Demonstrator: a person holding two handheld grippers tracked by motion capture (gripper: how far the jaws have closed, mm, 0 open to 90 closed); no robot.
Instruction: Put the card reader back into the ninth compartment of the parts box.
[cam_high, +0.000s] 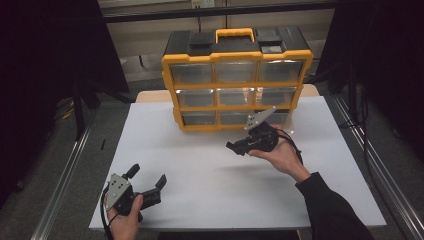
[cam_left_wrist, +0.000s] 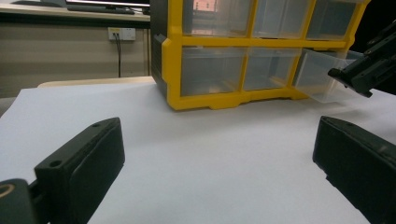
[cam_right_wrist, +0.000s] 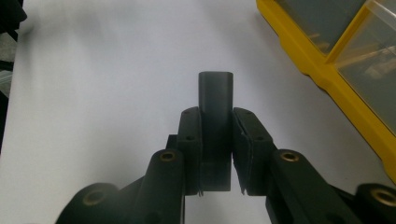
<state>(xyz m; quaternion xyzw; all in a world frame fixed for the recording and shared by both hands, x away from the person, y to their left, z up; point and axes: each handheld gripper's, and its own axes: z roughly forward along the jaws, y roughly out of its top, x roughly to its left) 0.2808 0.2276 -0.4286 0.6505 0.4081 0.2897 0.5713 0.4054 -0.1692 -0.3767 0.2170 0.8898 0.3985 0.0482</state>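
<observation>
A yellow and black drawer cabinet (cam_high: 237, 80) with clear drawers stands at the back of the white table (cam_high: 200, 165). Its bottom right drawer (cam_left_wrist: 327, 77) is pulled partly out. My right gripper (cam_high: 234, 146) hovers in front of that drawer, pointing left, shut on a dark grey block (cam_right_wrist: 215, 126) that sticks out past its fingertips. Near the front left corner my left gripper (cam_high: 147, 176) rests low over the table. Its jaws stand wide open with nothing between them. In the left gripper view the right gripper (cam_left_wrist: 369, 70) shows at the right edge, and the cabinet (cam_left_wrist: 252, 51) fills the top.
Metal rails run along both sides of the table on the floor. A wooden table edge (cam_high: 150, 95) shows behind the white sheet. Cables hang at the right. The cabinet's yellow frame (cam_right_wrist: 327, 74) lies close on the right in the right gripper view.
</observation>
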